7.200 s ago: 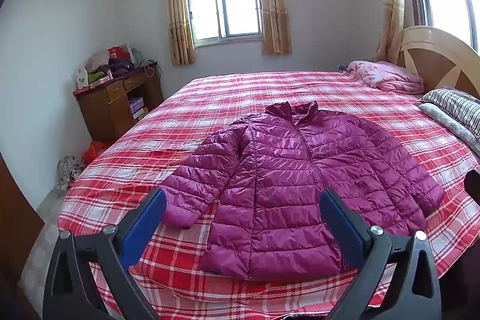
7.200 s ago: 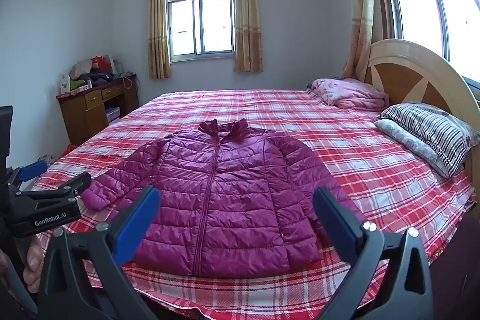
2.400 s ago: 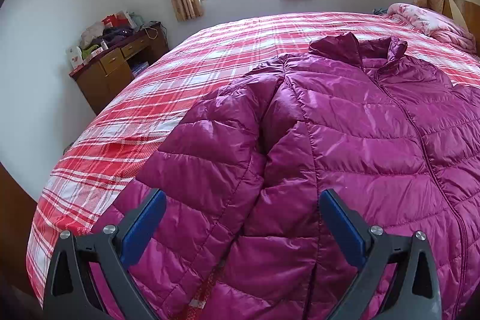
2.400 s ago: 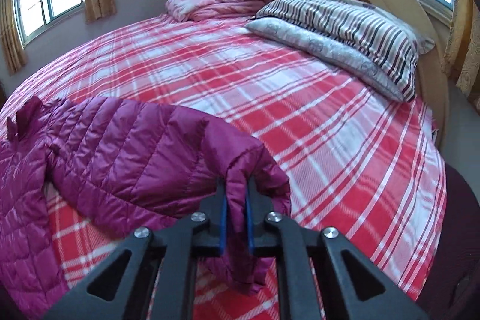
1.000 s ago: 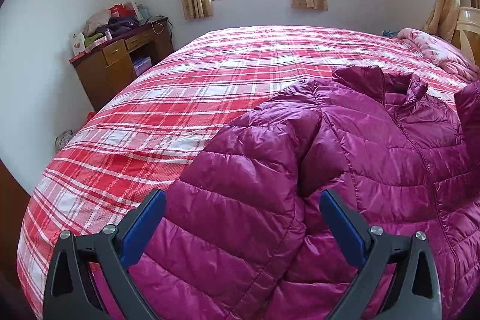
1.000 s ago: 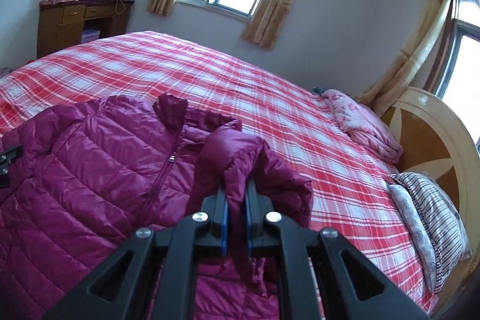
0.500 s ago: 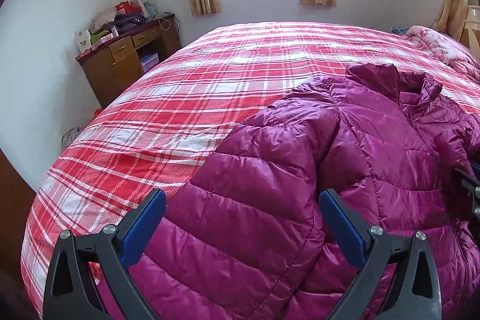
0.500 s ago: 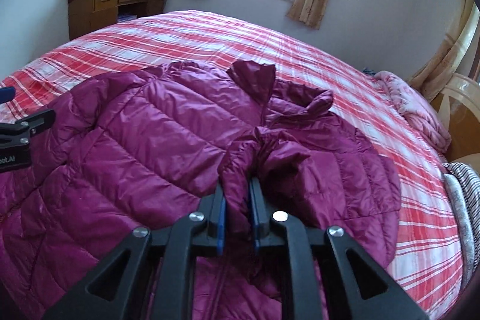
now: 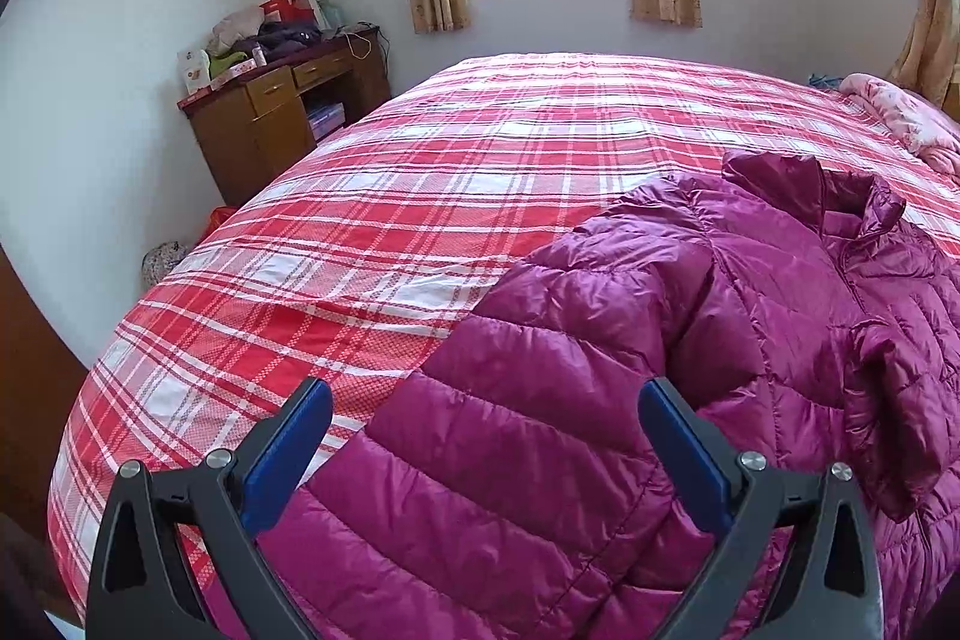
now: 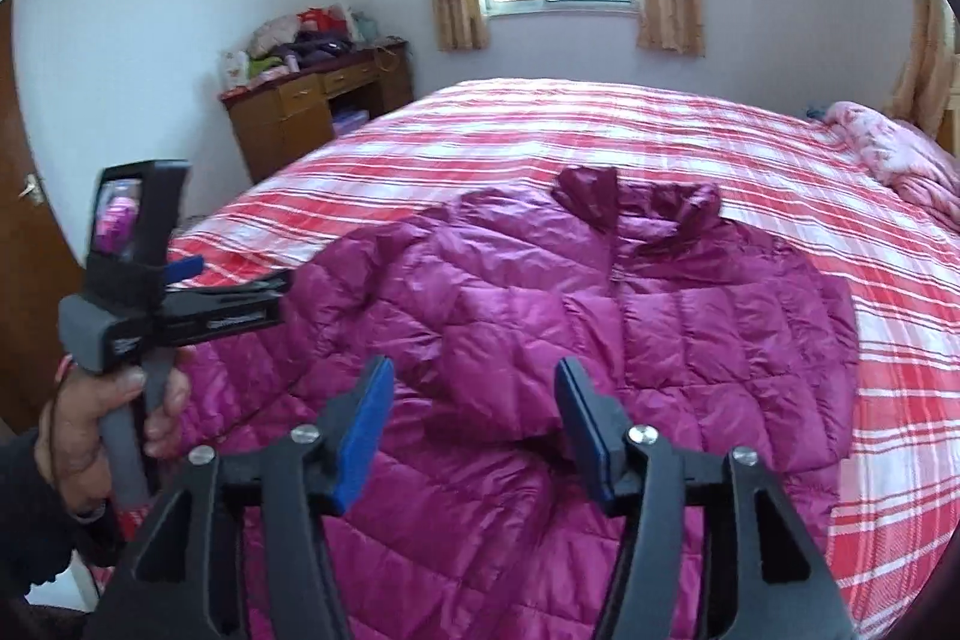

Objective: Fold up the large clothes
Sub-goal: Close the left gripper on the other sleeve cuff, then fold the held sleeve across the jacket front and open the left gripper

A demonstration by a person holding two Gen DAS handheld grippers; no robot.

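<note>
right gripper [image 10: 474,424] fingers released, just opened; folded sleeve [image 10: 504,340] lies free between them. left gripper [image 9: 483,451] fingers spread, empty, over the other sleeve [image 9: 540,430]. judgement: grasp that sleeve at its cuff, fold it flat across. jacket [image 10: 690,316]: magenta, quilted, glossy, mid-frame on plaid bed [image 9: 456,196].
</note>
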